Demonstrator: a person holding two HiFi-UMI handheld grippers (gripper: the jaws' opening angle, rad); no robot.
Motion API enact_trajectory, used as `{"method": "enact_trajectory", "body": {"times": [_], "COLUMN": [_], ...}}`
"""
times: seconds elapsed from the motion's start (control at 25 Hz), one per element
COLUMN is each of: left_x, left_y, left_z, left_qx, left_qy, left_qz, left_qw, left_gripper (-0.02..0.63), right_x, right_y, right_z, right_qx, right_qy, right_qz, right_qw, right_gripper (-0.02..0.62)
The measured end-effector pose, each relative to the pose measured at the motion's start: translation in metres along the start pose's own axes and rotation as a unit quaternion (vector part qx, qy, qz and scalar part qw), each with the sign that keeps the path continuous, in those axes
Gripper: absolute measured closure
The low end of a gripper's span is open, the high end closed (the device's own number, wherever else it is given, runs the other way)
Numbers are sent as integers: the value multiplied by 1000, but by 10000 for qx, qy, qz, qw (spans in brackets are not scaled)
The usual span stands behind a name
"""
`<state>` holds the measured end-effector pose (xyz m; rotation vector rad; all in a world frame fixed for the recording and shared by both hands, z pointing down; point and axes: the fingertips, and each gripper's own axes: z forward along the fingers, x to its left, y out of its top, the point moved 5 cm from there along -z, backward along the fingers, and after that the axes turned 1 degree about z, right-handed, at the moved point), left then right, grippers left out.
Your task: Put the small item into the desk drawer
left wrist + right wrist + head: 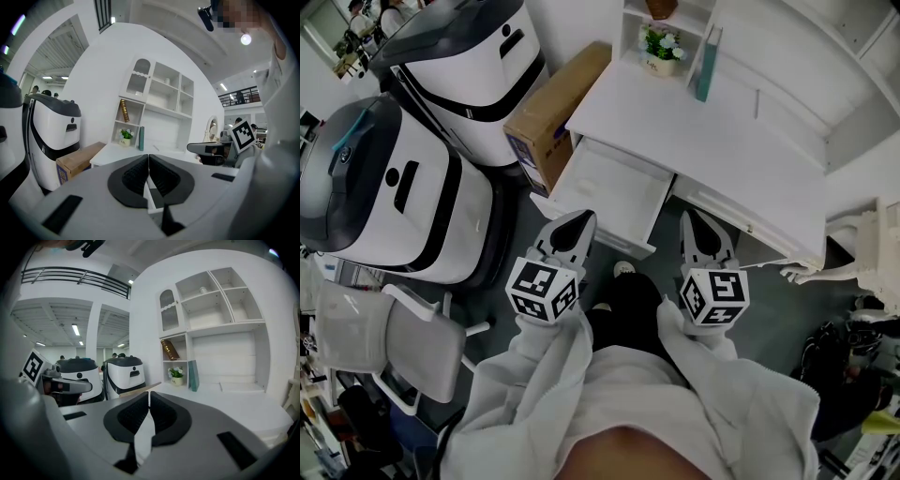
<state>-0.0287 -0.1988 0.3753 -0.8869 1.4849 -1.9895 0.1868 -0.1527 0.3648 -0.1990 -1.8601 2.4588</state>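
Observation:
The white desk stands ahead of me, and its left drawer is pulled out, with a pale inside in which I make out nothing. My left gripper hovers at the drawer's front right corner, jaws shut and nothing between them. My right gripper hangs just before the desk's front edge, right of the drawer. Its jaws are also shut and hold nothing. No small item shows in any view. The desk top fills the right gripper view's lower right.
Two white and grey machines stand at the left, with a cardboard box against the desk's side. A potted plant and a teal book sit at the back of the desk. A grey chair is at the lower left.

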Motion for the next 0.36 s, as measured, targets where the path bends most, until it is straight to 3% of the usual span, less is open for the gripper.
{"method": "enact_trajectory", "body": {"times": [0.36], "left_x": [2], "left_y": [-1], "left_z": [6], "left_qx": [23], "left_qy": [30], "left_qz": [-44], "left_qw": [10000], "left_gripper": [589], "right_x": [-2], "right_y": [0], "right_z": [6], "right_qx": [78], "right_qy": [12], "right_qz": [-73], "right_qw": [9999], "right_gripper": [555]}}
